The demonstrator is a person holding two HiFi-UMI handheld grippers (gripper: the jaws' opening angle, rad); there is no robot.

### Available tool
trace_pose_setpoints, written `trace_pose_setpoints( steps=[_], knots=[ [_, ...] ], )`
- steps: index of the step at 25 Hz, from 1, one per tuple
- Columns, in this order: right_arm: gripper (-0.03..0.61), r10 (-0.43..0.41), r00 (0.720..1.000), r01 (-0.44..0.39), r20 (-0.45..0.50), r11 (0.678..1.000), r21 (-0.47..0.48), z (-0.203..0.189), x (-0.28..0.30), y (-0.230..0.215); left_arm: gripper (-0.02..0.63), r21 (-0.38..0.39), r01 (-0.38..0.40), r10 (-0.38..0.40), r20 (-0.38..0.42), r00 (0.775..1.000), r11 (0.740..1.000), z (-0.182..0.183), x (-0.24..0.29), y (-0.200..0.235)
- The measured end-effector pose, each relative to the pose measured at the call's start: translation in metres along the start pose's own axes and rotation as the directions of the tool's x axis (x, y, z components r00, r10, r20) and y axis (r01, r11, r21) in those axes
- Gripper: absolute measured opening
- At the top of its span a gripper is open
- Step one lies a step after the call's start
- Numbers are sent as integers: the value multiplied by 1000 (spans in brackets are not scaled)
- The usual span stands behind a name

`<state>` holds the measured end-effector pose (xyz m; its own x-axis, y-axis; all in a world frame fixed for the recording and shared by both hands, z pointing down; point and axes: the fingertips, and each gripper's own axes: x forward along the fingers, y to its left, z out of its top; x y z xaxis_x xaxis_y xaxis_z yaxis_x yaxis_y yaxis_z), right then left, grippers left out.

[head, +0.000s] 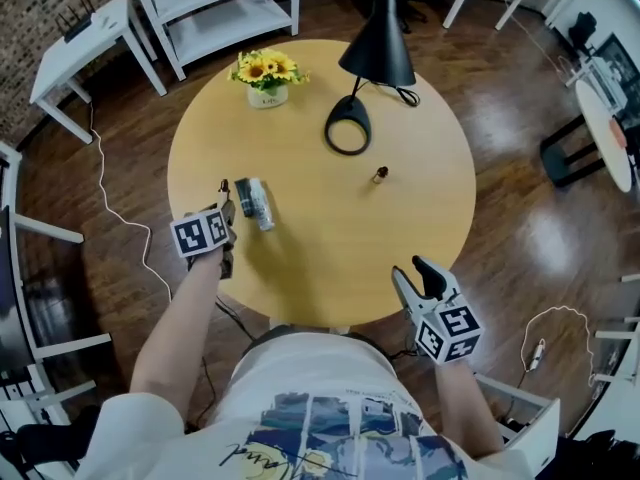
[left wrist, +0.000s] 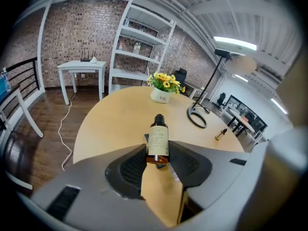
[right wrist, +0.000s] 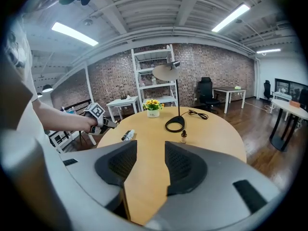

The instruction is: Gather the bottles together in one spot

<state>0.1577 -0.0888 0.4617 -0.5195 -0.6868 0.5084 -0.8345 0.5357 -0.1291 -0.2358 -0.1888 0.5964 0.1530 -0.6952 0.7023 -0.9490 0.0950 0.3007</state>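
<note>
An amber bottle (left wrist: 158,139) with a cream label and a black cap sticks out upright from my left gripper (left wrist: 158,157), whose jaws are shut on its base, above the round wooden table (head: 330,258). In the head view that gripper (head: 227,208) is at the table's left edge. Just right of it lie a dark bottle (head: 243,197) and a white bottle (head: 261,206). A small amber dropper bottle (head: 380,175) stands apart, toward the middle right. My right gripper (head: 420,273) is open and empty at the near right edge of the table, far from every bottle.
A black lamp with a ring base (head: 348,128) and a pot of sunflowers (head: 267,78) stand at the table's far side. White shelves (head: 225,8) and a white side table (head: 85,48) are beyond. A white cable (head: 115,218) trails on the floor at left.
</note>
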Motion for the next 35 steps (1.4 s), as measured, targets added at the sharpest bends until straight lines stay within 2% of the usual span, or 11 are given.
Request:
trace_pose_setpoints(
  steps=[4,6,8,11,14,18,21,25,28,31,35],
  knots=[
    [207,49,999,-49,11,998,-37,11,1,2,147,12,86,-87,43,995,996,1,-29,-40],
    [207,76,997,-75,14,995,-58,17,1,2,147,26,153,-154,54,987,988,-1,-40,-67],
    [207,106,994,-104,23,992,-73,27,3,0,147,43,244,-247,65,967,969,-1,-48,-100],
    [207,163,986,-158,38,983,-96,46,7,-2,147,85,389,-396,78,915,917,-2,-60,-154],
    [204,242,969,-235,51,965,-114,71,13,3,147,141,510,-525,94,846,848,-1,-74,-202],
    [203,367,928,-359,71,928,-103,101,23,19,147,219,632,-661,89,745,743,-3,-91,-250],
    [183,486,872,-477,51,869,-129,116,29,38,147,240,738,-770,71,634,630,-8,-108,-282],
    [172,631,775,-625,22,772,-121,122,30,59,147,232,847,-875,42,482,478,-17,-132,-314],
    [155,696,718,-690,16,715,-107,122,21,72,147,235,894,-921,9,390,381,-25,-152,-328],
    [125,727,687,-723,5,683,-105,121,12,83,147,235,917,-943,-4,333,323,-28,-166,-330],
    [112,750,661,-748,3,660,-77,120,8,89,147,223,936,-959,-18,283,272,-31,-170,-330]
  ],
)
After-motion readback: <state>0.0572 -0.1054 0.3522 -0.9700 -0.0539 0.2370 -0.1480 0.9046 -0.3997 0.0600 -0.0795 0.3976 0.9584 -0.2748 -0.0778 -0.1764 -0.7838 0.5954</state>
